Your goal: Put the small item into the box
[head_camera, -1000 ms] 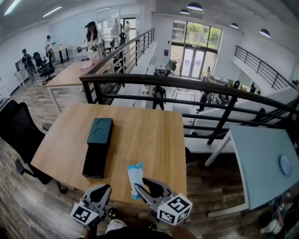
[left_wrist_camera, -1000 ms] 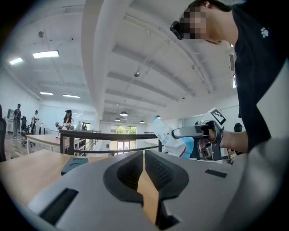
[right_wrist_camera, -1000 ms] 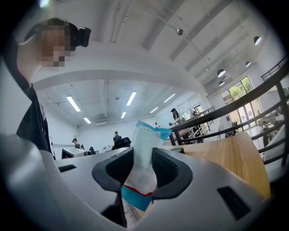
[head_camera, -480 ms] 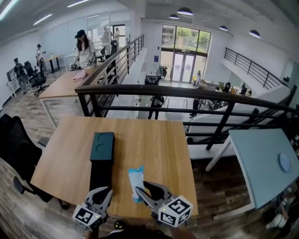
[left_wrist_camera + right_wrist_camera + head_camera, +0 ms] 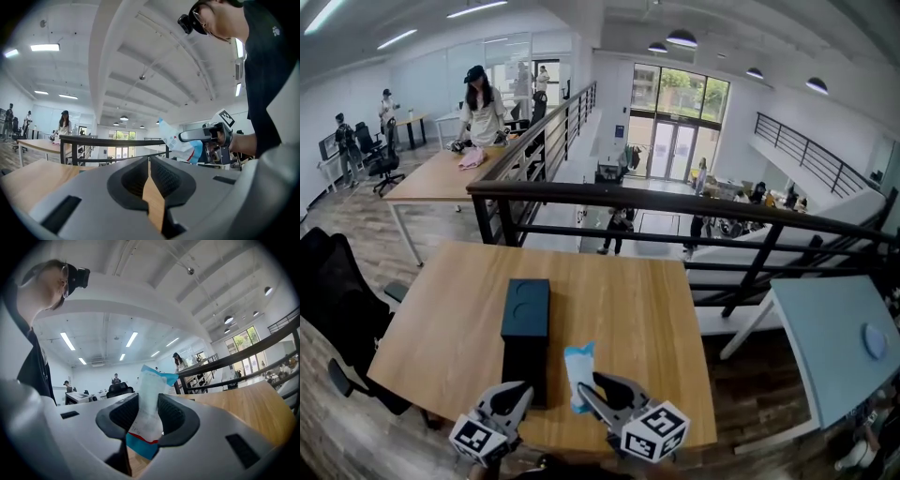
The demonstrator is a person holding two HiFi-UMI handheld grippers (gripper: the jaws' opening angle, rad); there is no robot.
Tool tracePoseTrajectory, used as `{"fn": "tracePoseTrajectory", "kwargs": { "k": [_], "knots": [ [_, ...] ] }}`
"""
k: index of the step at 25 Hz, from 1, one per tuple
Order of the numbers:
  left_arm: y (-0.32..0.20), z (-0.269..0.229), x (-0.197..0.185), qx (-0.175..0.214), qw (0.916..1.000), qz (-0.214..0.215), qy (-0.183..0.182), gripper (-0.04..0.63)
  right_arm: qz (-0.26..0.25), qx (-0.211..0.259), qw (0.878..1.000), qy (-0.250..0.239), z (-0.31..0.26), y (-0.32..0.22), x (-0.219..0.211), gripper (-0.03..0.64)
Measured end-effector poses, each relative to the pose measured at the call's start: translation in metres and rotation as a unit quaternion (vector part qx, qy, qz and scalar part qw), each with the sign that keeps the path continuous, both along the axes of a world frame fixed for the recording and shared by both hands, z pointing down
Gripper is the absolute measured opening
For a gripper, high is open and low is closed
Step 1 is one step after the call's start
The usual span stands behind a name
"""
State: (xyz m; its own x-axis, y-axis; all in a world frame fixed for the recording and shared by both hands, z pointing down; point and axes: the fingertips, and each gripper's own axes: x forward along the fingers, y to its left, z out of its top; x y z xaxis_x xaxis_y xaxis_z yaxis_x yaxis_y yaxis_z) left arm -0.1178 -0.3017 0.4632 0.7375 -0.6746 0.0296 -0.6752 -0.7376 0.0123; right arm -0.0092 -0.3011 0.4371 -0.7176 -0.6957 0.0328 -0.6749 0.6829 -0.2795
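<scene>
Holding the small packet (image 5: 578, 367) in the right gripper (image 5: 591, 390) – jaws pinching its lower half, with the blue top poking up. Hanging just over the near edge of the counter (image 5: 637, 309), just right of the box (image 5: 526, 330) and not in it yet. Left gripper (image 5: 518, 397) idle, jaws pressed together on nothing, parked low near the box's closer end.

For the carry-and-drop step, probably best to swing left and a little forward, keeping the packet upright. Line it up squarely over the opening before spreading the jaws. Looks floppy, so better lowered in close than released from up high. Might also pay to steady the box with the idle left gripper.

About the box – a dark teal piece (image 5: 526, 305) with two round dents on top, plus a black piece (image 5: 524, 370) butted against its near end. Can't tell lid from base here. Can't spot an open cavity or any contents either, so worth checking first.
</scene>
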Motion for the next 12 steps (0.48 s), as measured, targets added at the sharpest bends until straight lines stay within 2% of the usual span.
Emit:
{"fn": "tracePoseTrajectory", "kwargs": {
  "k": [12],
  "knots": [
    [-0.016, 0.011, -0.074, -0.009, 1.0000, -0.002, 0.001, 0.023, 0.004, -0.001, 1.000, -0.002, 0.011, -0.015, -0.071, 0.135]
  ]
}}
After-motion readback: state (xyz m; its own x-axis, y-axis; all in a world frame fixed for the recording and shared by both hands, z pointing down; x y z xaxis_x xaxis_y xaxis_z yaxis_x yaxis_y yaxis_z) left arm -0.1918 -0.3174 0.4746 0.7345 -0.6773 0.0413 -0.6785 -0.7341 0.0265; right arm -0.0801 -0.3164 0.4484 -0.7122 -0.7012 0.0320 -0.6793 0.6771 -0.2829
